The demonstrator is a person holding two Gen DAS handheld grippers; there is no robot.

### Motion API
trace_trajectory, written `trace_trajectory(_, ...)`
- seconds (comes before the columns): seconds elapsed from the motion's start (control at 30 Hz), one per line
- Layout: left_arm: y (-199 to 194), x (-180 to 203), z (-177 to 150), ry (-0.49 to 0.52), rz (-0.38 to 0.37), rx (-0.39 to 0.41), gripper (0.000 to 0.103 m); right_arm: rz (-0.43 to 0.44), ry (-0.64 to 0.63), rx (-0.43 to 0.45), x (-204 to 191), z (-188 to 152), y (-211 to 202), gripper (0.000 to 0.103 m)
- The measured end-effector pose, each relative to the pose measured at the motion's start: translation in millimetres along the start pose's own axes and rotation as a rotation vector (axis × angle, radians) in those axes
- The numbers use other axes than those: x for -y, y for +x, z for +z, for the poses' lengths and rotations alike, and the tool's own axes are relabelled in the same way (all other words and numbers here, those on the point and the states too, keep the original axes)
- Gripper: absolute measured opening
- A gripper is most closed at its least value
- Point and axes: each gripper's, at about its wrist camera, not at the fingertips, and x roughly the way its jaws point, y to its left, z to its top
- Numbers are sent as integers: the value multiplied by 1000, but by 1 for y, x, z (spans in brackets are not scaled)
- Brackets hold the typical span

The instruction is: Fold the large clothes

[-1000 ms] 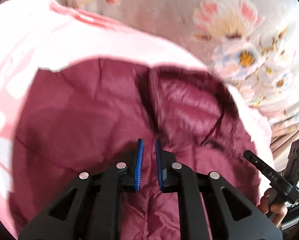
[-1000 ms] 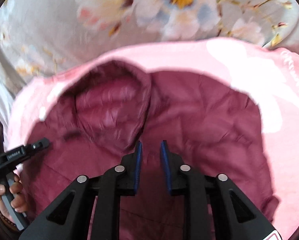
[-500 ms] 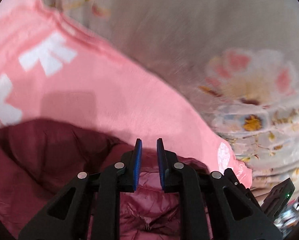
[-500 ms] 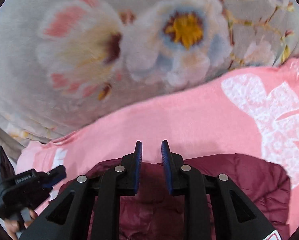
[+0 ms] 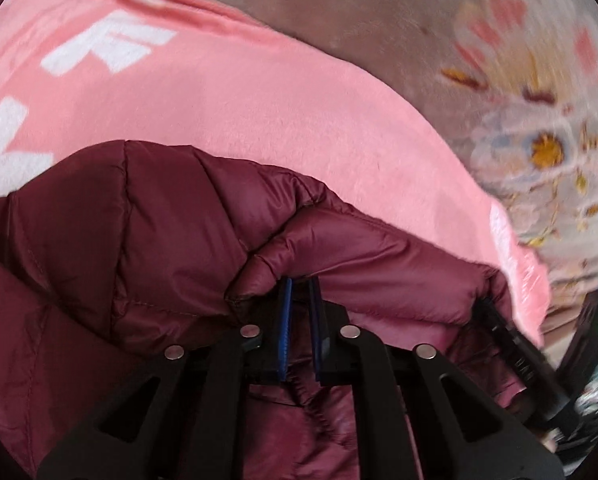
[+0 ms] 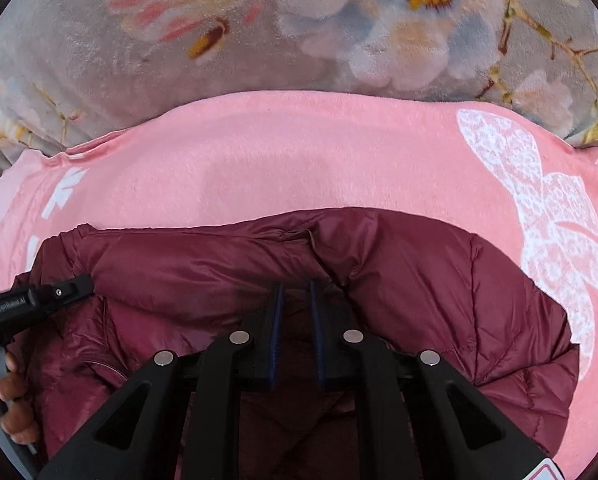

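Maroon puffer jacket (image 5: 147,240) lies on the pink blanket (image 5: 239,92), folded edge at 12 o'clock of both tools; left gripper (image 5: 299,292) and right gripper (image 6: 295,292) are closing narrow onto that puffy edge, so pinch both layers evenly, keeping the fold line straight.

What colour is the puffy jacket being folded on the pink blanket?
Dark maroon jacket; it shows best in the right wrist view.
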Motion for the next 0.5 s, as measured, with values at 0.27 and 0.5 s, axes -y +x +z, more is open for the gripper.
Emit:
trace_trajectory(0.27, 1, 14, -19, 142, 100, 111, 8, -43, -66, 71, -5, -8, 7, 9)
trace_trajectory(0.5, 6, 30, -23, 217, 199, 135, 8, -55, -78, 92, -7, -9, 8, 9)
